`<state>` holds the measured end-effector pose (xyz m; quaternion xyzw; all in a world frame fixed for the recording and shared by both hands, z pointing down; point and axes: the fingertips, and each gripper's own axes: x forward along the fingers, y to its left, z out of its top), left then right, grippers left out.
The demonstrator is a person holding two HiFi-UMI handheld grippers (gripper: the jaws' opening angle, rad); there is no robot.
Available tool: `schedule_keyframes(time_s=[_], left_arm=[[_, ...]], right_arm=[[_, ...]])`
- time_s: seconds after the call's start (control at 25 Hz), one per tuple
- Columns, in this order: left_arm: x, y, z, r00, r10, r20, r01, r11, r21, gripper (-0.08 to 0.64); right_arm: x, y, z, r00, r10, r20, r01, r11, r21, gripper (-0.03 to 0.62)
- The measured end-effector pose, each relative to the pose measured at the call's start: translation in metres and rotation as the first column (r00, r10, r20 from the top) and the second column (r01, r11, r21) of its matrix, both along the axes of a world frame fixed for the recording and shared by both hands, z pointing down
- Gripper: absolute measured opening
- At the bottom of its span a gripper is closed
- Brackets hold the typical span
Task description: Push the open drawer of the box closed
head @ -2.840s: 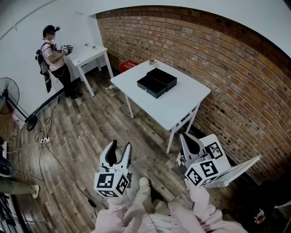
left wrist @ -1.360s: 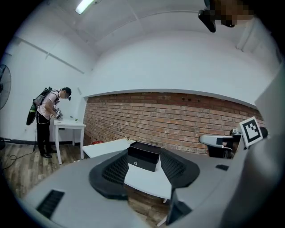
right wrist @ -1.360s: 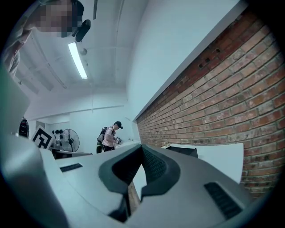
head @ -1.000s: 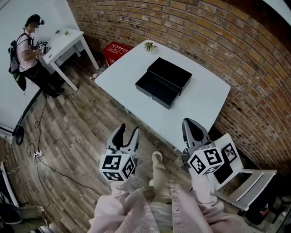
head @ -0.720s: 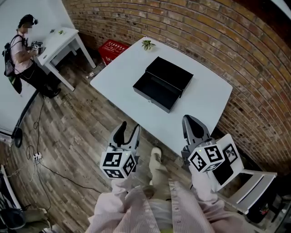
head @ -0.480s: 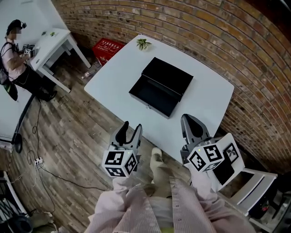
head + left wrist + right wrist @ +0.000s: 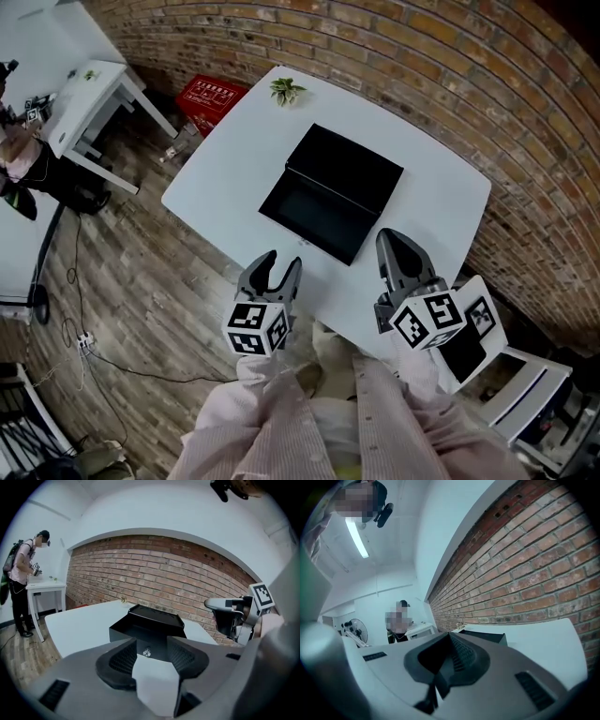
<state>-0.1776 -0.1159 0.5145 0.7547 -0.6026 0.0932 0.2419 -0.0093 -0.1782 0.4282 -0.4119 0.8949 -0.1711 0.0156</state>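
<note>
Push not begun: drawer stands open from the black box mid white table, left gripper empty with jaws closing, right gripper clenched on nothing, both short of it.

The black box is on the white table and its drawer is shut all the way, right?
Not quite. The black box does sit on the white table, but its drawer is open, pulled out toward the near edge so you can see inside it. The head view shows this best.
</note>
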Motion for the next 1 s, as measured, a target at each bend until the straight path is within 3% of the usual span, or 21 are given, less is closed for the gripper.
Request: schedule_keyframes(time_s=[0.36,1.0], left_arm=[[0.009,-0.024,0.041,0.996,0.083,0.039,-0.078,0.991,-0.109,0.189],[0.018,-0.044,0.084,0.976,0.209,0.055,-0.189,0.948,-0.257,0.132]], right_arm=[[0.006,-0.020,0.001,1.000,0.019,0.017,-0.018,1.000,-0.012,0.002],[0.002,-0.028,0.007,0.999,0.040,0.016,-0.039,0.998,-0.043,0.002]])
